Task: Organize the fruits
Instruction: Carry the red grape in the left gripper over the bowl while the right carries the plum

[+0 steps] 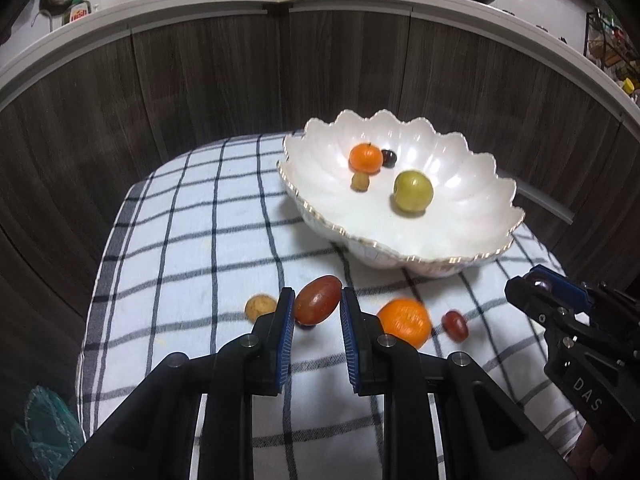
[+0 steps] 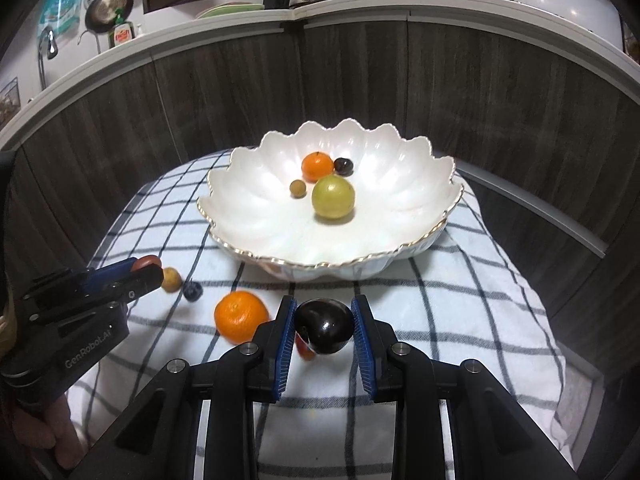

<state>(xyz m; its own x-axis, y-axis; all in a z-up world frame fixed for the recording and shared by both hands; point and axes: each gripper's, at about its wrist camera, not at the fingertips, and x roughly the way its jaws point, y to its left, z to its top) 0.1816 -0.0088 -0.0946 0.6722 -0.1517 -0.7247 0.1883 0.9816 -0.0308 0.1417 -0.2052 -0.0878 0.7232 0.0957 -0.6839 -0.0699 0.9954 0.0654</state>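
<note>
L hand-held gripper (image 1: 317, 308): clamps red grape (image 1: 317, 305) | R hand-held gripper (image 2: 323, 326): clamps dark plum (image 2: 325, 326)

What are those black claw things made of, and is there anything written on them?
Both look alike: the left gripper and right gripper are matte black plastic linkages with round silver pivot pins. Each finger ends in a ribbed blue pad. Seen from the side, one body carries white lettering, "GenRobot.AI"; the other shows only "DAS". No cables or sleeves are visible.
</note>
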